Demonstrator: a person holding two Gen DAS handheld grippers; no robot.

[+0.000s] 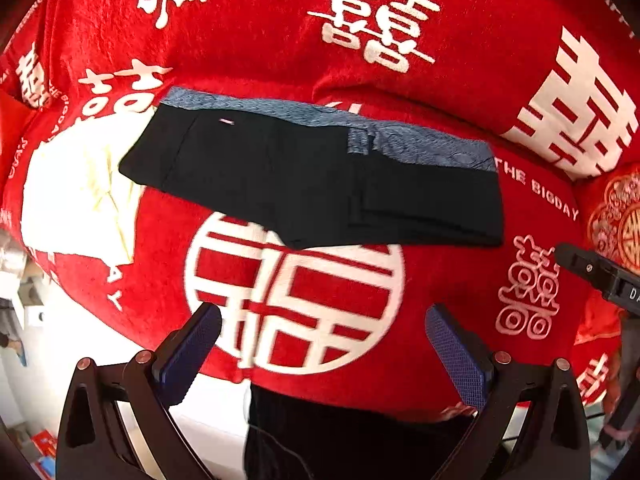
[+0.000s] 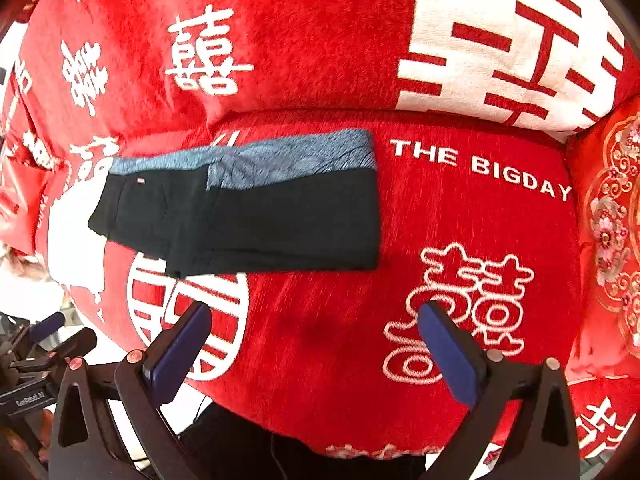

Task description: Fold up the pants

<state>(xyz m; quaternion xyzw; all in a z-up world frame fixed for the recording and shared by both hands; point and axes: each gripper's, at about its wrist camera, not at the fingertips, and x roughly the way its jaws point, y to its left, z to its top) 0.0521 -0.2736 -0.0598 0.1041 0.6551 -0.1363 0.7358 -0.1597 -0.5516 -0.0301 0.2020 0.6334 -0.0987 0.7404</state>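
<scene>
Pants (image 1: 304, 184) lie folded into a compact rectangle on the red blanket (image 1: 460, 312), long axis crosswise. Left gripper (image 1: 324, 344) and right gripper (image 2: 314, 340) both hover above and short of it, fingers spread, holding nothing. Neither appears clearly nearer

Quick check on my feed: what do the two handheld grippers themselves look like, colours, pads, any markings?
Both match: the left gripper and right gripper have black angular frames with copper-coloured pivot pins, and jaws faced with dark blue cross-hatched pads. The left one's body carries white lettering, seen in the right wrist view. No sleeves or cables on them are visible.
</scene>
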